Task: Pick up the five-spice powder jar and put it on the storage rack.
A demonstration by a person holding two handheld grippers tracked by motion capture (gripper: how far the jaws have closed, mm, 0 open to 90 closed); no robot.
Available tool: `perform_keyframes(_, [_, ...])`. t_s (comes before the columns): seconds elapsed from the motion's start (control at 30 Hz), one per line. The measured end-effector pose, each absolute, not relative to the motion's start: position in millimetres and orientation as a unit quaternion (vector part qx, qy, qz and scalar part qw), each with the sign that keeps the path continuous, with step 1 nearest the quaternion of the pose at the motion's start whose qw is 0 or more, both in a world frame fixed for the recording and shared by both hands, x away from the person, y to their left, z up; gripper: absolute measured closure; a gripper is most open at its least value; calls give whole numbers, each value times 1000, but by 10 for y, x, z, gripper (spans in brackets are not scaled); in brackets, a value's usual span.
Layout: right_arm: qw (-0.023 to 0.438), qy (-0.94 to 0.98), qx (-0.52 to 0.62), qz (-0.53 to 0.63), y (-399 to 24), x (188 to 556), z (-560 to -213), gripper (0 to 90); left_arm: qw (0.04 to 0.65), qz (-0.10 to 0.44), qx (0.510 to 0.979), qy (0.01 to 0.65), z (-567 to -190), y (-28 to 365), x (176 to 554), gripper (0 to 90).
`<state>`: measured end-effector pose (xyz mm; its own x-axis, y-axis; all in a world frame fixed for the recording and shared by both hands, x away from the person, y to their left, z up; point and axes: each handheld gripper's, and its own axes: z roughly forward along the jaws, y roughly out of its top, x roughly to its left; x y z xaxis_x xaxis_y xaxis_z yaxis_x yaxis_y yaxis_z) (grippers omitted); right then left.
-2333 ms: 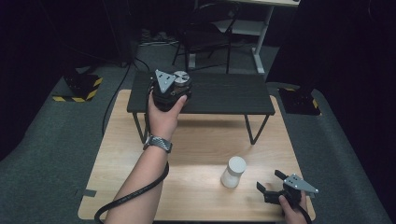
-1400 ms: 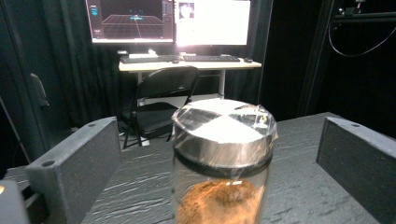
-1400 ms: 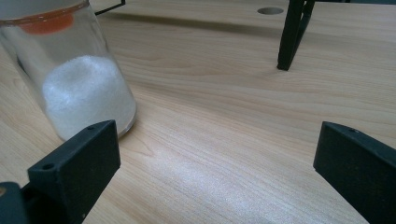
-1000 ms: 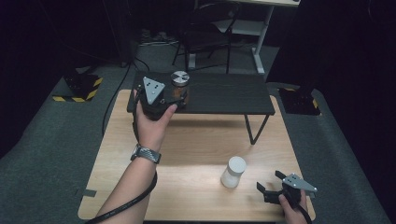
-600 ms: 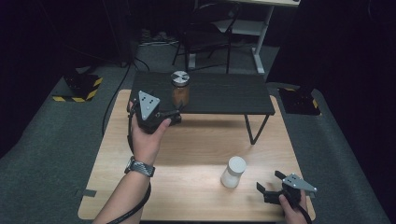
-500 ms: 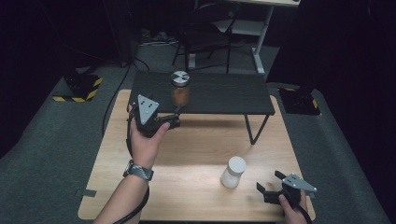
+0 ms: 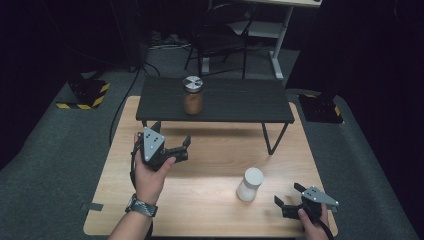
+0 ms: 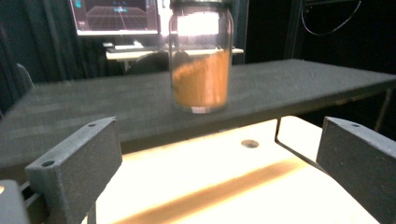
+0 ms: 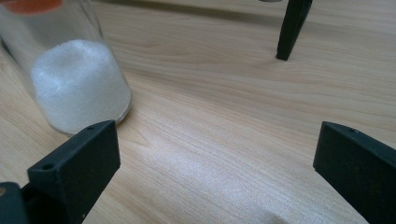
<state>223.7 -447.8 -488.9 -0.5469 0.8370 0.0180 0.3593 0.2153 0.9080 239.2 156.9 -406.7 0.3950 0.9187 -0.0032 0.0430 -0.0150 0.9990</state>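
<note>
A glass jar of orange-brown powder (image 7: pixel 192 97) with a metal lid stands upright on the black shelf (image 7: pixel 235 102). In the left gripper view the same jar (image 8: pixel 201 70) stands straight ahead, well beyond the jaws. My left gripper (image 7: pixel 172 135) hovers over the wooden table in front of the shelf, open and holding nothing (image 8: pixel 219 158). A jar of white powder (image 7: pixel 249 184) stands on the table at the front right. My right gripper (image 7: pixel 288 195) rests just to its right, open; in its own view (image 9: pixel 215 172) the white jar (image 9: pixel 79 79) is beside the left jaw.
The wooden table (image 7: pixel 210 150) carries the low black shelf on thin metal legs (image 7: pixel 268 140). One leg (image 9: pixel 292 28) shows beyond the right gripper. A chair (image 7: pixel 220 30) and a desk frame stand behind, on grey carpet with black-and-yellow blocks (image 7: pixel 85 92).
My left gripper has let go of the orange jar on the shelf and drawn back toward the person, lower and to the left. The right gripper and the white jar have stayed put.
</note>
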Motion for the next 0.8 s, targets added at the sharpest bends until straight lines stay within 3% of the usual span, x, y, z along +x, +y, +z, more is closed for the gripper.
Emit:
perform_keyframes(0.33, [251, 738, 405, 478, -4476, 2232, -4892, 1, 577, 357, 614, 403, -4407, 1683, 2199, 4])
perform_keyframes(0.8, [253, 740, 402, 476, -4463, 2226, -4890, 1, 558, 315, 662, 390, -4855, 1713, 1874, 4])
